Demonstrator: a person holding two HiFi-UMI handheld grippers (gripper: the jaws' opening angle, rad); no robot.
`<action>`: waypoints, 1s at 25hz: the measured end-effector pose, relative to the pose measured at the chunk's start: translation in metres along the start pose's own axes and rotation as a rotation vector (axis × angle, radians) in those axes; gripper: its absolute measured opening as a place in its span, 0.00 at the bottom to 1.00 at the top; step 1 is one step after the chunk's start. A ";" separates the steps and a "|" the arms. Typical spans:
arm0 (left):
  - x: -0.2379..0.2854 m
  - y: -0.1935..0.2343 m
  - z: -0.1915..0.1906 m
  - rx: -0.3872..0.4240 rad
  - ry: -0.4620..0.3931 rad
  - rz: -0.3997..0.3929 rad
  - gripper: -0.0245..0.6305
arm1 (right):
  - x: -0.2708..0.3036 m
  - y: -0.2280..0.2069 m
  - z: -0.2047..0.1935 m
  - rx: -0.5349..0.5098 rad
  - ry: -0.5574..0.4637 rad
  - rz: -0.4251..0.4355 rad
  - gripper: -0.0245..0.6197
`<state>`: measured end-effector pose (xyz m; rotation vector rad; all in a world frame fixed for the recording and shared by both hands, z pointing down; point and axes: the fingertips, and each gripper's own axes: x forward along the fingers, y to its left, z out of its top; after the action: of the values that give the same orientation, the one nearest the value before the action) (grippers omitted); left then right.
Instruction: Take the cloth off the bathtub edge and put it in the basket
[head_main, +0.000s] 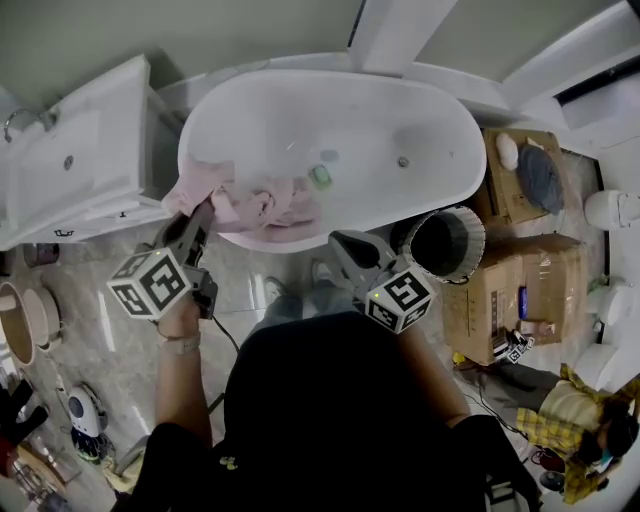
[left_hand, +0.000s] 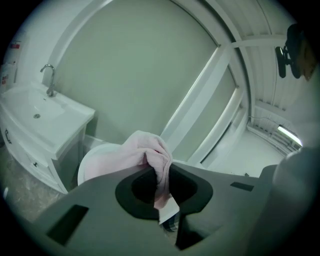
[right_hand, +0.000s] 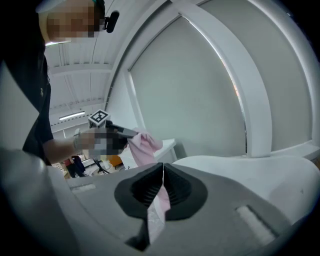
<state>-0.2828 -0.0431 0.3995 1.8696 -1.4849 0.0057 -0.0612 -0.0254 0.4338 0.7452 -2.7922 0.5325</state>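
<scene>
A pink cloth (head_main: 265, 205) hangs over the near rim of the white bathtub (head_main: 470, 150), partly lifted at its left end. My left gripper (head_main: 203, 215) is shut on a bunched fold of the cloth (left_hand: 142, 147), which wraps over the pinch point (left_hand: 159, 167). My right gripper (head_main: 337, 240) sits at the cloth's right end, near the tub's front edge. In the right gripper view its jaws (right_hand: 162, 172) are closed with a thin strip of pink cloth (right_hand: 159, 200) between them. The cloth (right_hand: 145, 145) runs up to the left gripper. A dark basket (head_main: 470, 225) with a frilled rim stands right of the right gripper.
A white vanity with sink (head_main: 70, 160) stands left of the tub. Cardboard boxes (head_main: 510, 290) are stacked right of the basket, with a person (head_main: 580, 410) sitting low beyond them. Bowls and small items (head_main: 30, 320) lie on the floor at the left.
</scene>
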 end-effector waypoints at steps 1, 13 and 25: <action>-0.003 -0.009 0.009 0.010 -0.017 -0.012 0.12 | 0.004 0.001 -0.003 -0.003 0.008 0.012 0.04; -0.056 -0.103 0.102 0.111 -0.214 -0.081 0.12 | 0.095 0.022 -0.068 -0.141 0.200 0.178 0.62; -0.124 -0.144 0.138 0.125 -0.350 -0.120 0.12 | 0.193 0.007 -0.112 -0.178 0.314 0.119 0.74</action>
<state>-0.2604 -0.0044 0.1692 2.1403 -1.6293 -0.3067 -0.2184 -0.0610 0.5886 0.4192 -2.5572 0.3761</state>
